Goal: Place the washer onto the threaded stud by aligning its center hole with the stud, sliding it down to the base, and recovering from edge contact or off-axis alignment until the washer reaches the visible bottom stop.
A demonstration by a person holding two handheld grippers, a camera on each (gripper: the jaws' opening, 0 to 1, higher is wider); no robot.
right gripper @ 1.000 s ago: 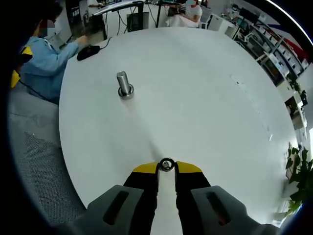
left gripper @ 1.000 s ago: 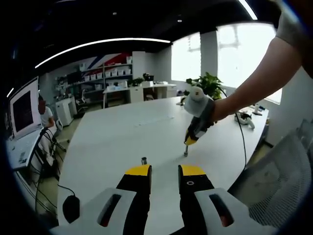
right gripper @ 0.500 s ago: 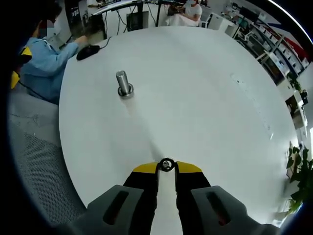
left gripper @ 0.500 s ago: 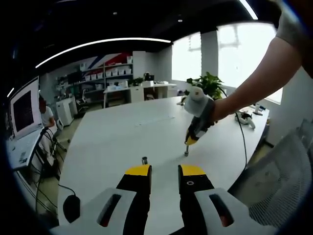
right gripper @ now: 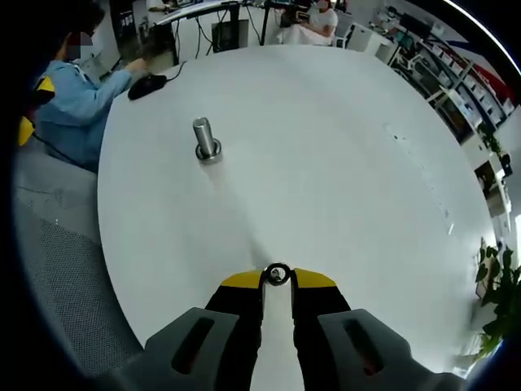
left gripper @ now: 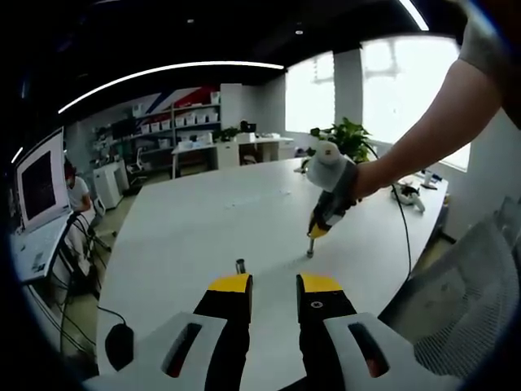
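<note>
A metal threaded stud (right gripper: 203, 138) stands upright on the round white table (right gripper: 342, 163), far ahead and to the left of my right gripper (right gripper: 278, 278). That gripper is shut on a small steel washer (right gripper: 278, 274), pinched edge-on between its yellow tips. In the left gripper view the stud (left gripper: 240, 265) is small and sits just beyond my left gripper (left gripper: 275, 285), which is open with nothing between its fingers. The right gripper (left gripper: 313, 237) points down at the table (left gripper: 203, 220) to the right of the stud, held by a person's hand (left gripper: 335, 181).
A black mouse (left gripper: 119, 346) lies near the table's edge, and a mesh chair (left gripper: 464, 301) stands at the right. A cable (left gripper: 402, 232) runs over the table. A person in a blue sleeve (right gripper: 77, 98) sits at the table's left rim near another mouse (right gripper: 148, 85).
The right gripper has lifted a touch in the left gripper view. The stud, the washer and the left gripper stay as they were.
</note>
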